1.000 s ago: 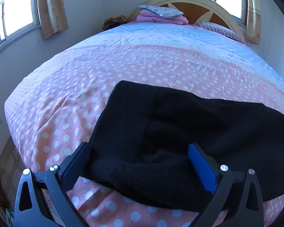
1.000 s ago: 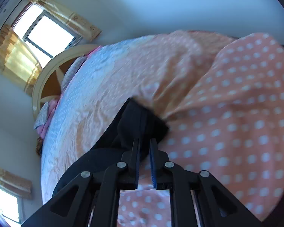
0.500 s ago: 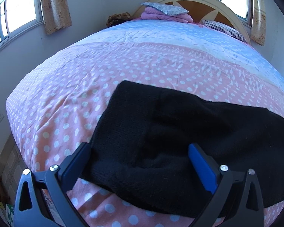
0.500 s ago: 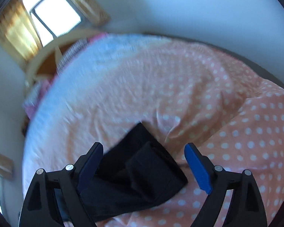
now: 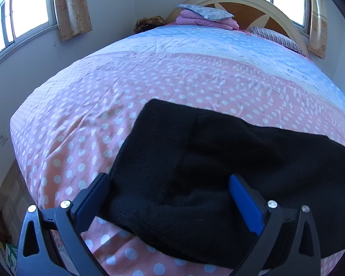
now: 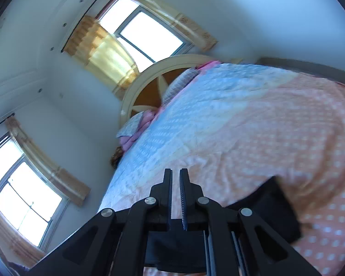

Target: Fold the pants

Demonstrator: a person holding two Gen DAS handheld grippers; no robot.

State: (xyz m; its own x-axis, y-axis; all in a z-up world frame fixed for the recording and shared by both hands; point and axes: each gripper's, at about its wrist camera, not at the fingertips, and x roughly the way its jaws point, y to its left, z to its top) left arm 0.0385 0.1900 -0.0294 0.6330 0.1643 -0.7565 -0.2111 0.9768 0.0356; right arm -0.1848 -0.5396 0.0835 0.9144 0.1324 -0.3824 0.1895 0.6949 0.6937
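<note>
Looks roughly midway, maybe a bit past. Black pants [image 5: 218, 161] lying flat on the bed [image 5: 149, 78], down at the foot end, far from the headboard [image 5: 253, 4]. Already doubled over lengthwise by the look of it: a thicker layer and a soft seam line running across the cloth, edges fairly tidy on the side toward the headboard. Nearest edge a bit lumpy, so probably needs smoothing.

Left claw [image 5: 170, 191] spread wide, hovering right over the near end of the pants, one finger just off the cloth's edge and the other over the middle. Not pinching anything yet.

Right claw [image 6: 176, 195] pressed nearly together, only a thin gap, nothing caught between the tips. Tilted up toward the headboard and windows, with the other end of the pants [image 6: 271, 209] off to one side, untouched.

Still to do, at a guess: one or two crosswise folds to bring it down to a compact bundle.
</note>
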